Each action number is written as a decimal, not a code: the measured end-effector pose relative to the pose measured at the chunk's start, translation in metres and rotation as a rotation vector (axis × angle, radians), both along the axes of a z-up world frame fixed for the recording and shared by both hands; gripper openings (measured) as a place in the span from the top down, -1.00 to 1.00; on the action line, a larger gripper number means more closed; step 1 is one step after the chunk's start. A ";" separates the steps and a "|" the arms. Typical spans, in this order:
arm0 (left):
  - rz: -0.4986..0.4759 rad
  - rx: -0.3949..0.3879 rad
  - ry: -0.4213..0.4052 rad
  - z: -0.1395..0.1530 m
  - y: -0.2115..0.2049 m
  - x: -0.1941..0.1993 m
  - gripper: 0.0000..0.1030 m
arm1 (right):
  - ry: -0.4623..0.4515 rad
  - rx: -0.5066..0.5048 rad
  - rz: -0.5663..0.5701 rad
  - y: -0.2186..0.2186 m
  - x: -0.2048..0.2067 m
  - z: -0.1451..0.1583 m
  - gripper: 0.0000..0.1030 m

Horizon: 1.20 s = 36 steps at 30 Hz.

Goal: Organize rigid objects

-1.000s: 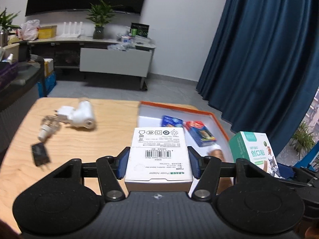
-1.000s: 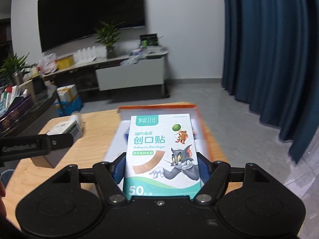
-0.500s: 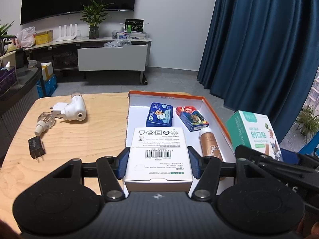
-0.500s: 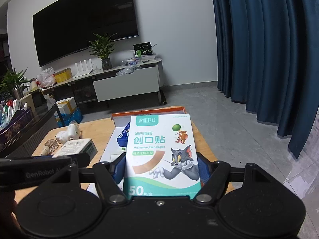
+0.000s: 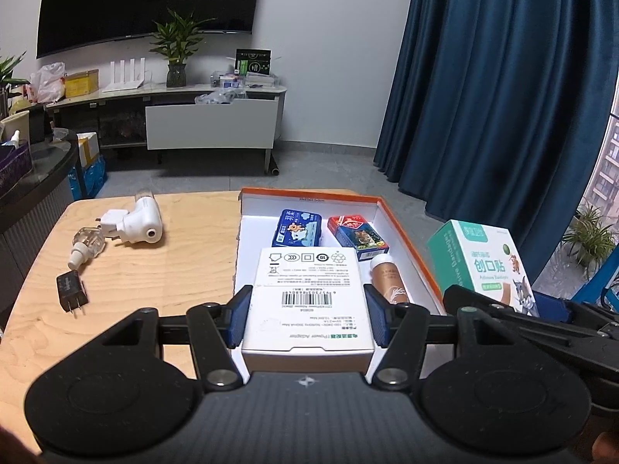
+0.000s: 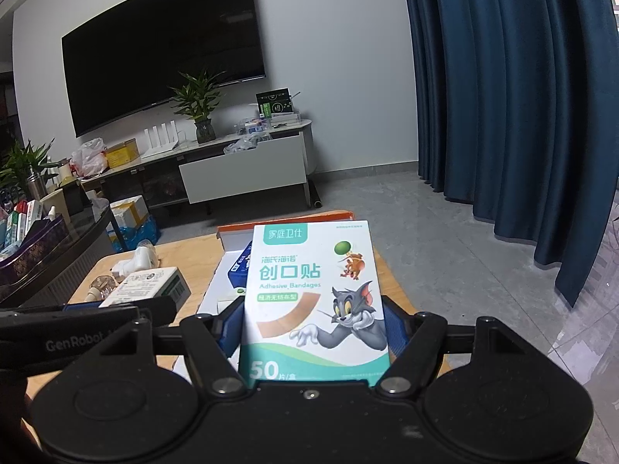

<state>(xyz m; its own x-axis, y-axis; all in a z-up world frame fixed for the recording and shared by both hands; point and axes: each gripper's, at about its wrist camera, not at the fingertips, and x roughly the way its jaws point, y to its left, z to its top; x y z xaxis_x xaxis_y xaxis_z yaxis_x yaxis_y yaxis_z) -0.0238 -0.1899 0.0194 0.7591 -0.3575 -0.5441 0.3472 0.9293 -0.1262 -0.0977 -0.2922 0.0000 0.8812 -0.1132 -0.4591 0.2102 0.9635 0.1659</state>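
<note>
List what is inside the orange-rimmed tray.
In the tray: a blue tin, a red card box and a brown bottle. The white box held in the left tongs covers the near part.

Brown bottle base hidden behind gripper finger, tray near end perhaps covered

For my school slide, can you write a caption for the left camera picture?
Left tongs hold a white adapter box over the orange-edged tray.
</note>
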 end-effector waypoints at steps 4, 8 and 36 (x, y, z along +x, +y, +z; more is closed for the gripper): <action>0.005 -0.001 -0.006 0.000 0.001 -0.001 -0.16 | -0.007 0.001 -0.004 0.001 -0.002 0.000 -0.63; 0.005 -0.004 -0.011 0.000 0.002 -0.003 -0.16 | -0.011 0.001 -0.007 0.002 -0.002 0.000 -0.63; 0.000 -0.004 -0.014 -0.001 0.004 -0.004 -0.16 | -0.002 -0.003 -0.012 0.001 -0.002 -0.005 -0.64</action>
